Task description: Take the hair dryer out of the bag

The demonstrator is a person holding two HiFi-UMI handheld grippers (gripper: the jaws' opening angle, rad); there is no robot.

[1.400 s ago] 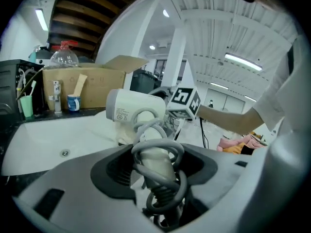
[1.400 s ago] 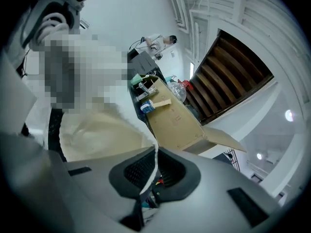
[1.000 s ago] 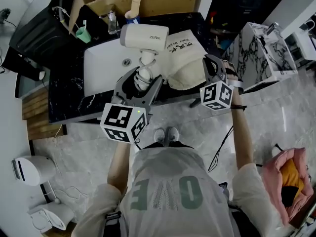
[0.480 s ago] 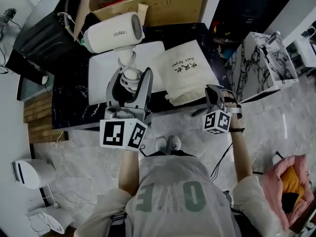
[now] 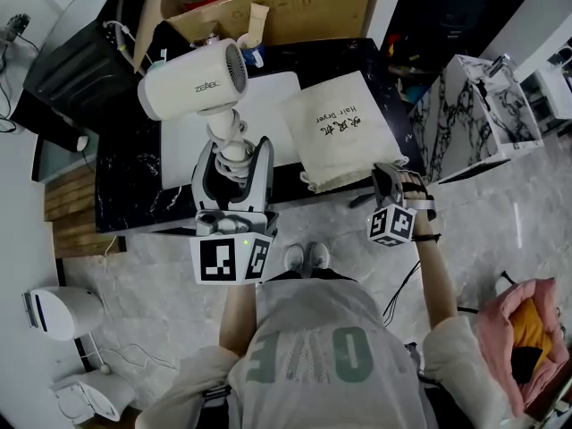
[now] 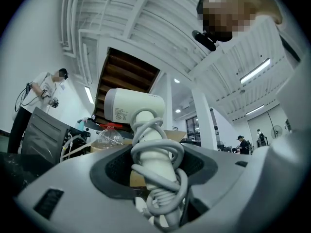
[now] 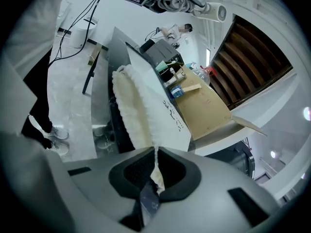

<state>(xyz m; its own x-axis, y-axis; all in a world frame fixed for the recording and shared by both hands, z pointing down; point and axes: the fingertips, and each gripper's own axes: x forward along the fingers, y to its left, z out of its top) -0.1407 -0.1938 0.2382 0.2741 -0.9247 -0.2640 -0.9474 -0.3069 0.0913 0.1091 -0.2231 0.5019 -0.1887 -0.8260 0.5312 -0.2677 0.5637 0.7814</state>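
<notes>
The white hair dryer (image 5: 192, 83) is up in the air, clear of the bag, above the counter's left half. My left gripper (image 5: 234, 155) is shut on its handle, which has the grey cord wound round it. From the left gripper view the handle (image 6: 154, 171) stands between the jaws and the dryer's body (image 6: 131, 110) sits on top. The cream cloth bag (image 5: 344, 132) with black print lies flat on the counter. At the counter's front edge, my right gripper (image 5: 386, 186) is shut on the bag's near corner. In the right gripper view (image 7: 154, 178) a pinch of bag cloth (image 7: 146, 110) runs into the shut jaws.
A white slab (image 5: 273, 105) lies on the black counter (image 5: 125, 177) under the dryer. An open cardboard box (image 5: 295, 7) with bottles stands behind it. A marble-patterned box (image 5: 465, 114) is at the right, a pink bag (image 5: 523, 329) and white appliances (image 5: 58, 311) on the floor.
The dryer has come out of the bag and swung up and left with my left gripper. The bag has dropped flat. My right gripper has sunk toward the counter's front edge.
</notes>
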